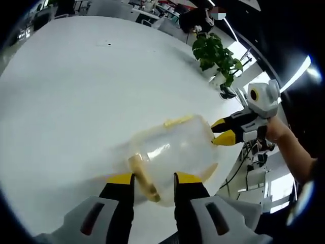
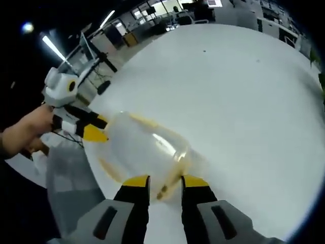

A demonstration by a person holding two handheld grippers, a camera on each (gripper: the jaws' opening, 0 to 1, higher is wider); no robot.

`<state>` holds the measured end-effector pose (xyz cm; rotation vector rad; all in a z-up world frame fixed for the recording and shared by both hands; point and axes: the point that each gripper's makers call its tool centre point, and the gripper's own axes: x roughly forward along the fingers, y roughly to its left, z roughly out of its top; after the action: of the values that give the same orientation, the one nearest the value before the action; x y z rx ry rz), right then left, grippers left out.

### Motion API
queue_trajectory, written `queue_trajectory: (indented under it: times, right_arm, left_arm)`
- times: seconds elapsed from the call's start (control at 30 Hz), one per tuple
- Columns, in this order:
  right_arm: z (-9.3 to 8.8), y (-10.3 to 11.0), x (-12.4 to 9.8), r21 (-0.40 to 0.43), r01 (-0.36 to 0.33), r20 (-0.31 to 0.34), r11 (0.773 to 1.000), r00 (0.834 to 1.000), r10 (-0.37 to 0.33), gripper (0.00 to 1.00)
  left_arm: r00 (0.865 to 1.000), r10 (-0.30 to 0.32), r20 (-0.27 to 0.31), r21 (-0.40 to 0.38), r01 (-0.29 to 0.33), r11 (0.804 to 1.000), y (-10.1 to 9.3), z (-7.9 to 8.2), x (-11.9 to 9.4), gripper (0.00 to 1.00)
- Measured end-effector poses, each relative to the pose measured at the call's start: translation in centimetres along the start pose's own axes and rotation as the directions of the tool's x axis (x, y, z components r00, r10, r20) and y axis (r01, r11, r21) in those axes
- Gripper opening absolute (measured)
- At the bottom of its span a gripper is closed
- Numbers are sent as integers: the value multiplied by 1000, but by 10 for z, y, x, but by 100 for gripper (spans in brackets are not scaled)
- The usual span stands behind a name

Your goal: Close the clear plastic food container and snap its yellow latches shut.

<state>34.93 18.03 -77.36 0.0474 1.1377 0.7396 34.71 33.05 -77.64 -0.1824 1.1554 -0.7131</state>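
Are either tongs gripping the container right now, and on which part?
The left tongs straddle a yellow latch on the clear container; the right tongs straddle its opposite edge. Whether either actually grips cannot be told.

A: Where is the container [image 1: 175, 155]?

B: On the surface [image 1: 76, 101], near its edge. In the left gripper view it lies just beyond the left tongs [image 1: 154, 179], with one latch [image 1: 143, 178] between the jaws.

A: And the right tongs [image 1: 223, 131]?

B: At the container's far right end in that view, tips at its side. A plant [image 1: 216, 53] stands behind, past the surface's edge.

A: From the other side?

B: In the right gripper view the container [image 2: 147, 147] lies just ahead of the right tongs [image 2: 165, 182], and the left tongs [image 2: 94, 127] come in from the left, at its far end.
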Motion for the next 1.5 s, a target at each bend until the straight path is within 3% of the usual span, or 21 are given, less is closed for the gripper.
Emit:
queue_trajectory:
  times: [0.27,0.3,0.33,0.4,0.47,0.57,0.87,0.97,1.5]
  right_arm:
    - [-2,1,0,2,2,-22,1000,1000,-2,19]
    - [-2,0,0,9,1,-15,1000,1000,-1,18]
    - [3,0,2,52,-3,35,999,999,1,17]
    - [0,-1,0,85,-28,38,996,999,24,16]
    - [-3,-1,-2,69,-26,38,997,999,24,16]
    - [-1,0,-2,70,-22,33,997,999,20,16]
    - [-2,1,-3,80,-6,22,997,1000,4,16]
    - [-5,2,-2,91,-11,12,996,1000,10,16]
    - [-7,4,-5,78,-8,35,997,999,5,17]
  left_arm:
    - [1000,-17,4,-10,17,1000,-1,0,2,26]
    - [1000,-13,4,-6,14,1000,-2,0,2,26]
    - [1000,-19,4,-10,19,1000,-4,1,2,26]
    - [1000,-9,-3,-20,9,1000,-3,2,2,24]
    - [1000,-18,0,-30,18,999,-1,2,-9,24]
    - [1000,-14,-1,-37,14,999,-5,1,4,24]
    - [999,-42,-28,-28,41,999,-3,3,4,25]
    - [999,-35,-13,-32,34,999,2,9,5,25]
    - [999,-31,-13,-18,31,999,-1,7,5,28]
